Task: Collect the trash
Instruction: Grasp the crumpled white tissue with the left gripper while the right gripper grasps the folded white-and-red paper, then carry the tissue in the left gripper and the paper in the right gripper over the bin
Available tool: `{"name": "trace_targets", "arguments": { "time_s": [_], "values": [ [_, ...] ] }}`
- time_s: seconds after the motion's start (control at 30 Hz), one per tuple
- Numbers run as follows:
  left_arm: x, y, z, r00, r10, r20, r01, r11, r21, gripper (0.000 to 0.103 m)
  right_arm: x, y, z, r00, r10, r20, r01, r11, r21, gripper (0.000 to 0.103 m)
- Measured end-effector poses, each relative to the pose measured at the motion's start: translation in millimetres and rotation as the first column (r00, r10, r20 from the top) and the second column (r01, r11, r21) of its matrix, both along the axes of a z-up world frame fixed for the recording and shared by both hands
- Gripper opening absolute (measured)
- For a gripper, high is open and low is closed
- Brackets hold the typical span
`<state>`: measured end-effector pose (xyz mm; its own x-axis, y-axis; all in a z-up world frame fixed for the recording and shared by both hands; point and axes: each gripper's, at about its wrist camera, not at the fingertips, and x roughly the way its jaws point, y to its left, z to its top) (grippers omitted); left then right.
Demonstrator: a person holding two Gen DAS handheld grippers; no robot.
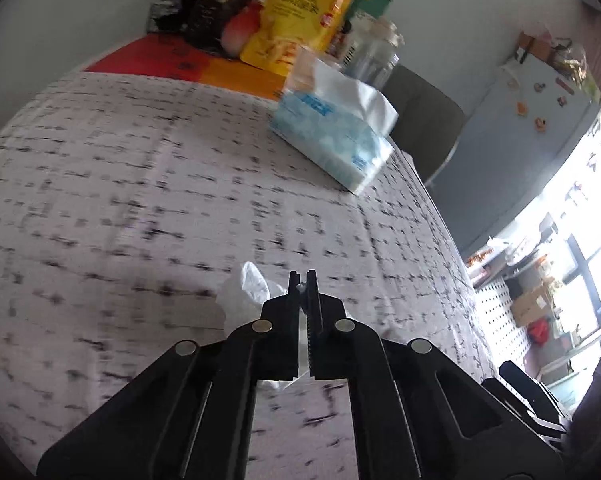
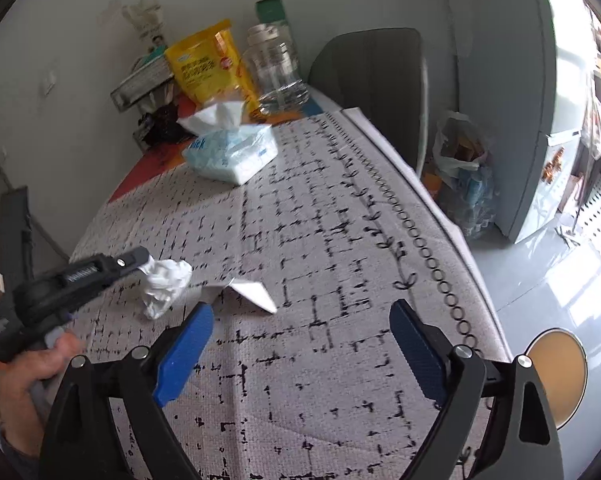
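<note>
So the left gripper (image 1: 302, 276), black with ribbed fingers, is pinched nearly closed on a crumpled white tissue wad (image 2: 165, 285); in the right wrist view you can see the wad bunched at its tip, hanging just off the grey tablecloth with the black broken-line print (image 2: 340, 240), though I can't tell if its bottom edge is touching the cloth or not. The right gripper (image 2: 302, 320), the one with blue pads, is spread wide with nothing in it. Just beside the tissue wad, on the side toward the right gripper, lies a folded white paper scrap (image 2: 249, 292), lying flat with one flap tented up, its long axis slanting from the wad toward the near table edge. My guess is that's the next bit of trash, and the right gripper is the nearer and free one; the scrap sits just ahead of its left pad, so it'd need to shift left and forward. Farther from the wad, toward the wall, there's a soft blue-and-white tissue pack (image 2: 231, 152) with lettering that looks like "tick" or similar, too partial to call, then a yellow snack bag (image 2: 209, 68) whose print is too blurry to read, and a clear glass jar (image 2: 276, 72)
</note>
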<state>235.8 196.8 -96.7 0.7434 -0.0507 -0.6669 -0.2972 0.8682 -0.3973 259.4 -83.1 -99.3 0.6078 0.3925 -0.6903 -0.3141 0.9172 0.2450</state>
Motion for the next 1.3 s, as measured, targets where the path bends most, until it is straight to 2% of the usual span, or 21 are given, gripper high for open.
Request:
{"name": "trace_targets", "arguments": {
  "time_s": [0.17,0.23,0.37,0.47,0.67,0.7,0.73,0.8,0.83,1.03,1.3],
  "values": [
    [-23.8,29.7,9.8,0.998,0.058,0.031,-0.057,0.998,-0.031,0.004,-2.8,20.9,-2.6,0.999,0.050,0.010,-0.049,0.998,-0.041,0.090],
    [-32.0,39.2,14.0,0.996,0.075,0.046,-0.073,0.997,-0.041,0.004,-3.7,29.9,-4.3,0.997,0.070,0.018,-0.069,0.995,-0.072,0.086],
    [-42.6,50.9,19.8,0.994,0.088,0.063,-0.085,0.995,-0.056,0.004,0.7,41.6,-9.7,0.996,0.089,0.000,-0.089,0.991,-0.099,0.064],
    [-48.1,56.2,22.6,0.994,0.088,0.072,-0.081,0.993,-0.085,0.004,8.8,46.6,-13.3,0.997,0.077,-0.004,-0.077,0.991,-0.106,0.053],
    [-56.8,55.7,25.7,0.993,0.099,0.072,-0.093,0.992,-0.083,0.004,26.4,62.9,-28.4,0.994,0.101,-0.027,-0.104,0.984,-0.148,0.034],
    [-58.4,54.1,26.6,0.992,0.102,0.072,-0.096,0.992,-0.078,0.004,28.4,64.6,-31.2,0.994,0.107,-0.036,-0.112,0.982,-0.150,0.029],
    [-60.4,52.3,27.5,0.992,0.105,0.073,-0.100,0.992,-0.073,0.004,29.4,65.7,-32.6,0.993,0.109,-0.038,-0.113,0.981,-0.156,0.019],
    [-64.3,49.4,27.7,0.991,0.116,0.072,-0.111,0.991,-0.069,0.004,28.6,65.2,-31.0,0.992,0.121,-0.032,-0.124,0.981,-0.147,0.011],
    [-66.4,47.9,27.3,0.990,0.120,0.071,-0.115,0.991,-0.072,0.004,27.6,64.3,-29.4,0.991,0.129,-0.032,-0.133,0.981,-0.138,0.004],
    [-69.8,26.6,29.3,0.992,0.102,0.076,-0.097,0.993,-0.070,0.004,5.5,53.1,-11.1,0.987,0.161,0.012,-0.159,0.981,-0.115,0.003],
    [-61.7,-27.7,45.8,0.994,0.012,0.111,-0.008,0.999,-0.033,0.004,-21.5,2.6,10.3,0.990,0.126,0.057,-0.123,0.991,-0.048,0.003]
  ]
}}
